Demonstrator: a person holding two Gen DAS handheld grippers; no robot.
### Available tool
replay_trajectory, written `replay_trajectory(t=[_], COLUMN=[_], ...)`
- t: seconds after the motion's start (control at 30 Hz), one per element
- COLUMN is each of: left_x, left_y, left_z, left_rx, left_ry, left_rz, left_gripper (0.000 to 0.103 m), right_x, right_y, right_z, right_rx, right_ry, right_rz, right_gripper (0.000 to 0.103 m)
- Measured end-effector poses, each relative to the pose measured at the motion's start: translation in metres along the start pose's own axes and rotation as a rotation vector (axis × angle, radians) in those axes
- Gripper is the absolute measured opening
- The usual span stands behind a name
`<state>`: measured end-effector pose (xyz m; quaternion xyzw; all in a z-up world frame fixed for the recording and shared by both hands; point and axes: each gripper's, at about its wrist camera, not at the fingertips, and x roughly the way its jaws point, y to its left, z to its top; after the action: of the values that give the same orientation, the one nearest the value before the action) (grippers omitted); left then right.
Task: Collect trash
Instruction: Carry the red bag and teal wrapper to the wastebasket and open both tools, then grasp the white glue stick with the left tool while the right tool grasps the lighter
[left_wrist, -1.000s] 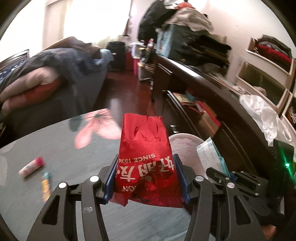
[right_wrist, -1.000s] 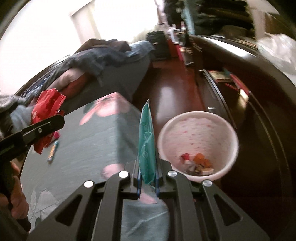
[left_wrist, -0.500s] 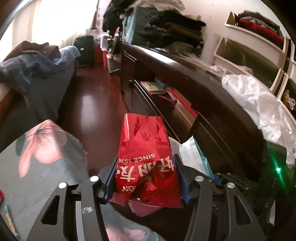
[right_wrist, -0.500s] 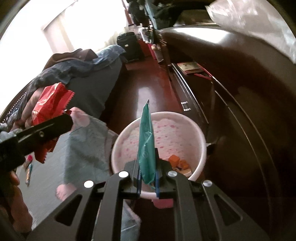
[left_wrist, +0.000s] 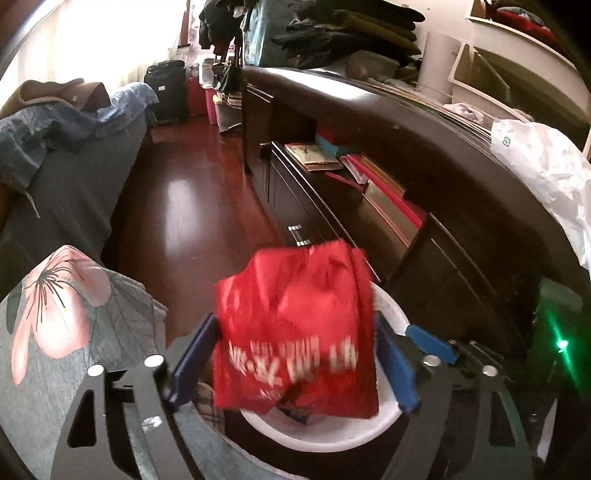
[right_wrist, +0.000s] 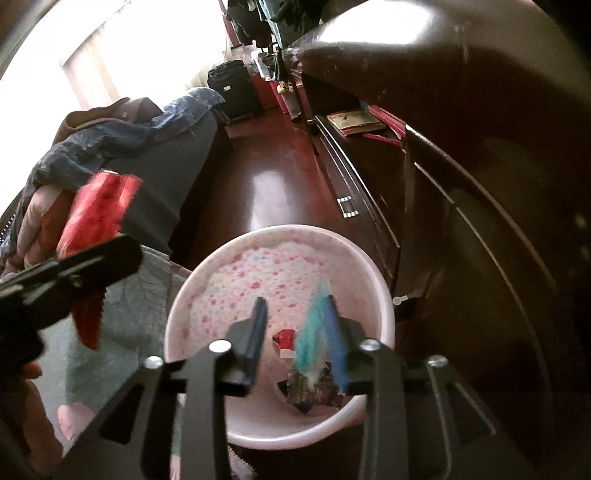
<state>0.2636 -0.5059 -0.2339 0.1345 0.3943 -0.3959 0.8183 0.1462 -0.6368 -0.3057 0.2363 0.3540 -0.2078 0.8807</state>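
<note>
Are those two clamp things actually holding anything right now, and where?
Nothing is gripped. Both tools have just been opening: the red wrapper hangs blurred between the left tool's spread jaws, and the teal wrapper slips past the right tool's right finger into the bin.

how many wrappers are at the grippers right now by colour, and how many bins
red wrapper: 1, loose between the left gripper's opened jaws
teal wrapper: 1, blurred, at the right gripper's opened jaws
pink bin: 1
total: 3
</note>
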Motion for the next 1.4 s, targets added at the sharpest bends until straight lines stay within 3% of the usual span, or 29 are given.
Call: replay_trajectory(t=[0.23,0.47,0.77,1.13,1.4], left_x=[-0.011,-0.031,-0.082,-0.163,-0.181], left_y=[0.004,0.009,0.041,0.144,0.256], left_z=[0.006,0.004,-0.021,-0.081,-0.117], left_rx=[-0.006,-0.028,-0.069,-0.188,-0.335], left_ry=[-0.039,-0.062,-0.094,-0.13,-0.066], left_rz=[0.011,0.006,0.095,0.326,0.477], left_gripper=[0.099,0.099,0.099,0.099,0.099], right_x=[-0.002,-0.019,-0.056,-0.095,-0.099], right_y=[0.002,0.012,0.053,0.177,0.277], right_z=[-0.004,-0.009,-0.024,-0.056,-0.089], right_rx=[-0.006,-0.024,-0.085,-0.296,-0.477], right_ry=[-0.006,-0.006,-0.013,0.009,0.035], right_rz=[-0.021,-0.026,0.025,0.183,0.268], right_gripper=[0.046,0.049,0.061,0.07,0.07])
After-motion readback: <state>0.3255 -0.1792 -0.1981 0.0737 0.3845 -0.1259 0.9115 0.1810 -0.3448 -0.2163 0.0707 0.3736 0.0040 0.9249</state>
